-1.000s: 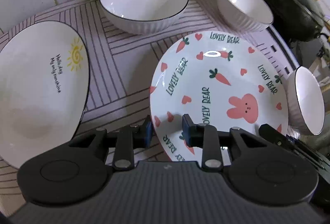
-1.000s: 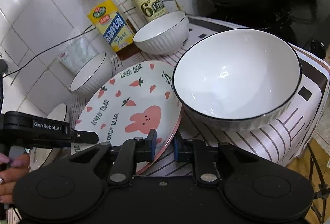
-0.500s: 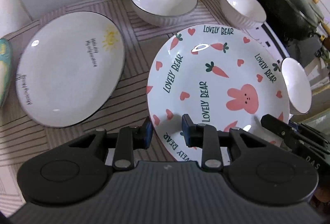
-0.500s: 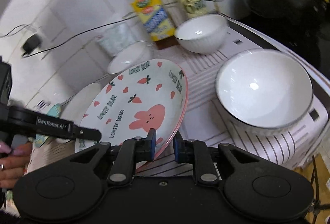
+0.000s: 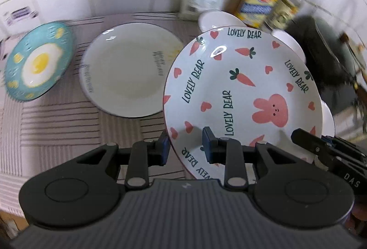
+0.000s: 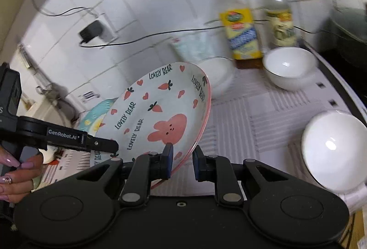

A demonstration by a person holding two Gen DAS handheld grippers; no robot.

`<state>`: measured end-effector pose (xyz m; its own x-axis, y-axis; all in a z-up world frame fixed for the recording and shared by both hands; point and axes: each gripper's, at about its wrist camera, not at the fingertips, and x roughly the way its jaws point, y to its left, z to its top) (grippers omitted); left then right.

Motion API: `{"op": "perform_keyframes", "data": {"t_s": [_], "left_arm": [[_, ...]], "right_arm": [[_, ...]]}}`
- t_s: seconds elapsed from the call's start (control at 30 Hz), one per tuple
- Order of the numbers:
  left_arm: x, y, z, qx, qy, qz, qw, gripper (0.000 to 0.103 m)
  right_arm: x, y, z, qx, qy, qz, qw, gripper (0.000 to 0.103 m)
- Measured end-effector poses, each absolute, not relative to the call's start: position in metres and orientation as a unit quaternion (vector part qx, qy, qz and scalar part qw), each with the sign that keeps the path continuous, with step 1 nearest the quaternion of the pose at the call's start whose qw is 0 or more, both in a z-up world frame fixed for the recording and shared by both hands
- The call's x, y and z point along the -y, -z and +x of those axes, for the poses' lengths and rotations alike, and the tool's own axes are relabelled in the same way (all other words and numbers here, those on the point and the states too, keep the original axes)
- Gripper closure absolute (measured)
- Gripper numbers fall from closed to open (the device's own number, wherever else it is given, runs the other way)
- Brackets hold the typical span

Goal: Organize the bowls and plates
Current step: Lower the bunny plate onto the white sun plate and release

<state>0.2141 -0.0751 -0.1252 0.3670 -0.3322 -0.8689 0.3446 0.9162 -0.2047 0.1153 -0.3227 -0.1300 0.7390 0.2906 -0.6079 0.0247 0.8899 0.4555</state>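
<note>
Grip on bunny plate: left gripper [image 5: 185,145] pinches the near rim of the "LOVELY BEAR" bunny plate [image 5: 240,93], one pad under the rim and one on the printed face; right gripper [image 6: 182,163] pinches the same plate at its pink edge, one pad on each side. Both bites are shallow, right at the rim.
Plate position: lifted clear of the striped table [image 5: 57,129] and tilted, left of the white bowls and overlapping the plain white plate in the left wrist view.
Slip risk: glazed ceramic held only at the edge could, I judge, pivot or slide out if either hand twists or the two hands drift apart.
Twist risk: two grippers on one rigid plate; uneven motion could lever the rim out of one pair of pads.
Near bowl: large white bowl [image 6: 335,148] sits at the near right table edge; a wide swing of the right hand could knock it off.
Landing spot: white plate with small lettering [image 5: 128,70] lies just left of the carried plate, a likely stacking target; setting down at this tilt could chip a rim or make a hard clack.
Egg plate: teal fried-egg plate [image 5: 39,61] lies farther left, well apart from the carried plate.
Far bowls: small white bowl [image 6: 287,67] and another behind the bunny plate's far rim could be clipped by that rim.
Bottles: yellow-labelled bottle [image 6: 238,26] and its neighbour [image 6: 278,15] stand at the wall, tall and easy to topple.
</note>
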Motion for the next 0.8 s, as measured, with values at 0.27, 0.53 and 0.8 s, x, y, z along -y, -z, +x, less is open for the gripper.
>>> {"op": "perform_keyframes", "data": {"t_s": [0.27, 0.53, 0.8], "left_arm": [[0.028, 0.127, 0.240, -0.529, 0.134, -0.031, 0.838, 0.075], [0.000, 0.150, 0.276, -0.567, 0.088, -0.042, 0.818, 0.074], [-0.004, 0.177, 0.318, -0.599, 0.071, -0.030, 0.797, 0.074]], "right_arm": [[0.299, 0.132, 0.178, -0.367, -0.157, 0.219, 0.890, 0.081], [0.277, 0.165, 0.233, -0.390, -0.202, 0.247, 0.864, 0.081], [0.269, 0.198, 0.280, -0.429, -0.211, 0.254, 0.841, 0.081]]}}
